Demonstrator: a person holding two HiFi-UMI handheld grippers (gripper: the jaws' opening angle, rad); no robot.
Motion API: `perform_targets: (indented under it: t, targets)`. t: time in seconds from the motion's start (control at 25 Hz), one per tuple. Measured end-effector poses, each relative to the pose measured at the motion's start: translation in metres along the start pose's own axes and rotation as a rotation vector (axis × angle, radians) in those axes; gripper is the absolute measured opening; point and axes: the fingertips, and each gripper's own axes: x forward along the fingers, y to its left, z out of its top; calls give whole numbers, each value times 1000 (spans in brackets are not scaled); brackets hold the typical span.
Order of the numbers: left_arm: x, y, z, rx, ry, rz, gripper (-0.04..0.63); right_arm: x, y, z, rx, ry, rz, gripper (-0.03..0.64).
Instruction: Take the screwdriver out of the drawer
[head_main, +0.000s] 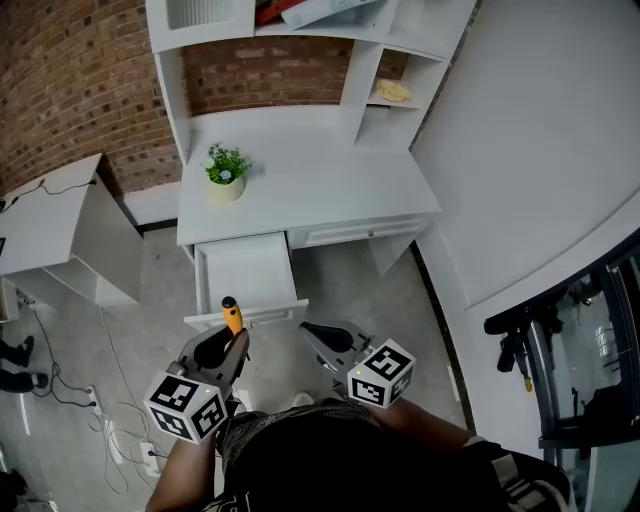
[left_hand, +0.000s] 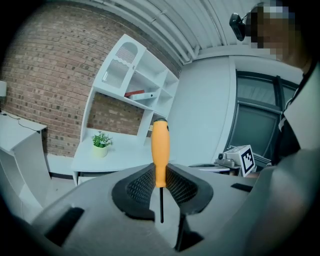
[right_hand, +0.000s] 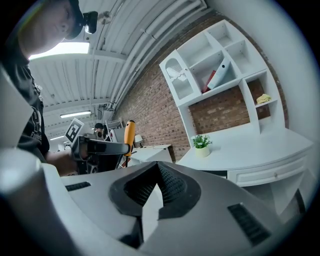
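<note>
i hold the screwdriver (left_hand: 160, 150) in my left tongs (left_hand: 161, 192). the two jaws are squeezed on it, right where the orange handle meets the thin metal rod. the handle sticks straight up past the jaws and the rod points back down toward me. the screwdriver is out of the drawer (head_main: 243, 272), up in the air just in front of the drawer's front edge. the drawer is pulled open under the left side of the white desk (head_main: 330, 185), and i can see its white bottom. my right tongs (head_main: 312, 332) are beside the left ones, a little apart, not touching them. their jaws are pressed together with nothing between them. a small green plant (head_main: 225, 168) sits on the desk near the left side. white shelves (head_main: 300, 30) stand on the back of the desk, against a brick wall (head_main: 70, 90). something yellow (head_main: 393, 91) lies on a low shelf on the right. cables (head_main: 110, 400) lie on the grey floor (head_main: 350, 290) at my left.
</note>
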Motion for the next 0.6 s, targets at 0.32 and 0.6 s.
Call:
perform_targets:
  t: [0.32, 0.6]
  targets:
    - [-28, 37, 16, 36, 9, -23, 77, 37, 26, 11, -3, -42, -46, 5]
    - [-44, 62, 18, 63, 32, -76, 77, 63, 48, 9, 15, -71, -94, 5]
